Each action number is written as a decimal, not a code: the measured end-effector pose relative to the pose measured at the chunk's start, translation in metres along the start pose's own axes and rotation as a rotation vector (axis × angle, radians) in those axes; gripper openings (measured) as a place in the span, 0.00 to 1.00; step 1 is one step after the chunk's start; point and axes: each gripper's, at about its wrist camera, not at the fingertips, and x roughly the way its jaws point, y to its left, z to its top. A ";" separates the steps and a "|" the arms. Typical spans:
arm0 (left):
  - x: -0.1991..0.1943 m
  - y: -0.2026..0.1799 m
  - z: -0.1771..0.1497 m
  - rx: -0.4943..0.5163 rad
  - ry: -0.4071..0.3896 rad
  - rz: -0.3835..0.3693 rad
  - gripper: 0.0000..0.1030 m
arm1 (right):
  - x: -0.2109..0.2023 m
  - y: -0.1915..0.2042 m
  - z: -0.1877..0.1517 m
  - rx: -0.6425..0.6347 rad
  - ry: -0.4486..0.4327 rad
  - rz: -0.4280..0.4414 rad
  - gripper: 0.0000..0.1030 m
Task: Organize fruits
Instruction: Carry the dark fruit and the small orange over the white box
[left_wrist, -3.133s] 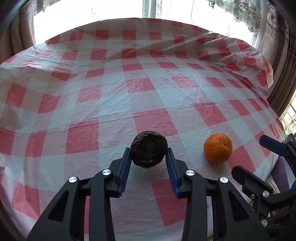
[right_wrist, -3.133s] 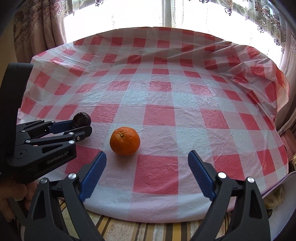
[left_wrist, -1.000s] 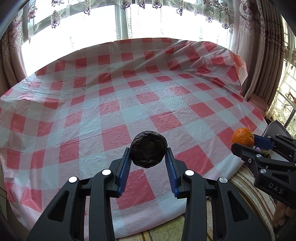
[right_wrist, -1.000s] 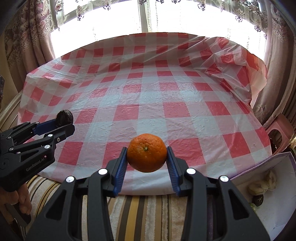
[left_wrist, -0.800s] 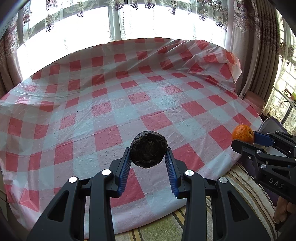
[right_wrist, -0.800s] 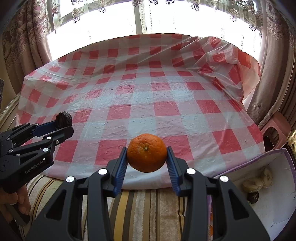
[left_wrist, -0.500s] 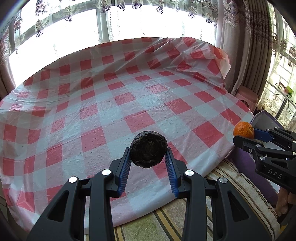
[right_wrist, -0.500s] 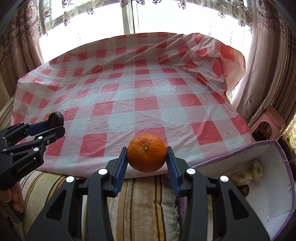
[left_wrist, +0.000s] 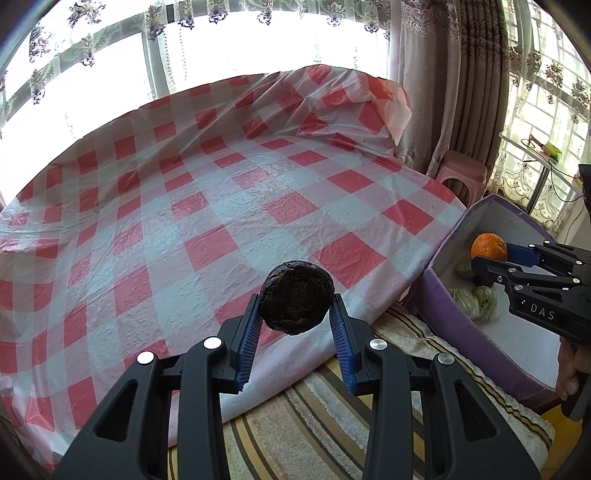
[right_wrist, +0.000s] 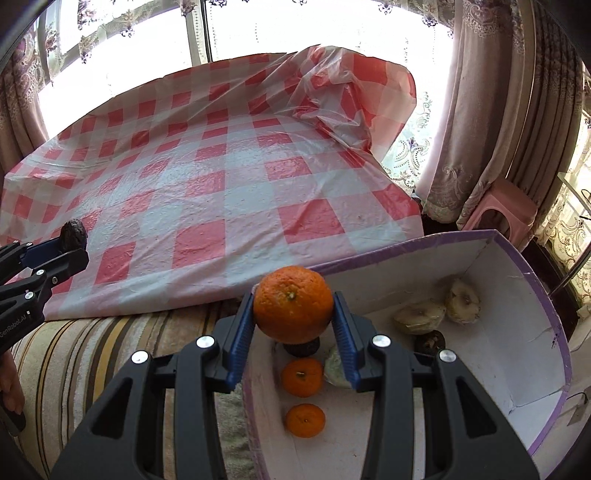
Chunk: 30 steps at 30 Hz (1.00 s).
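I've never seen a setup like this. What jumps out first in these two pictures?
A bright orange pinched in the right gripper, hanging over an open purple-edged box that already holds two smaller oranges and some pale fruit. Beside it, the left gripper clamps a dark wrinkled fruit above the near edge of the red-and-white checked tablecloth.

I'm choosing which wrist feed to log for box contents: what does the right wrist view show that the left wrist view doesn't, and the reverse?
Only the right wrist view: two small oranges on the floor of the purple-rimmed box, plus pale fruits at its far end.

Only the left wrist view: a glass side table by the window, and the wrinkled face of the dark fruit.

Both: the checked tablecloth, the pink stool, the box, the left gripper shut on the dark fruit, the right gripper shut on the orange.
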 end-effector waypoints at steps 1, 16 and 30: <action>0.001 -0.005 0.001 0.010 0.001 -0.006 0.35 | 0.000 -0.007 -0.001 0.008 0.004 -0.009 0.40; 0.013 -0.101 0.009 0.169 0.026 -0.159 0.35 | 0.006 -0.097 -0.027 0.087 0.073 -0.182 0.40; 0.050 -0.185 -0.001 0.312 0.162 -0.298 0.35 | 0.019 -0.137 -0.035 0.086 0.158 -0.247 0.40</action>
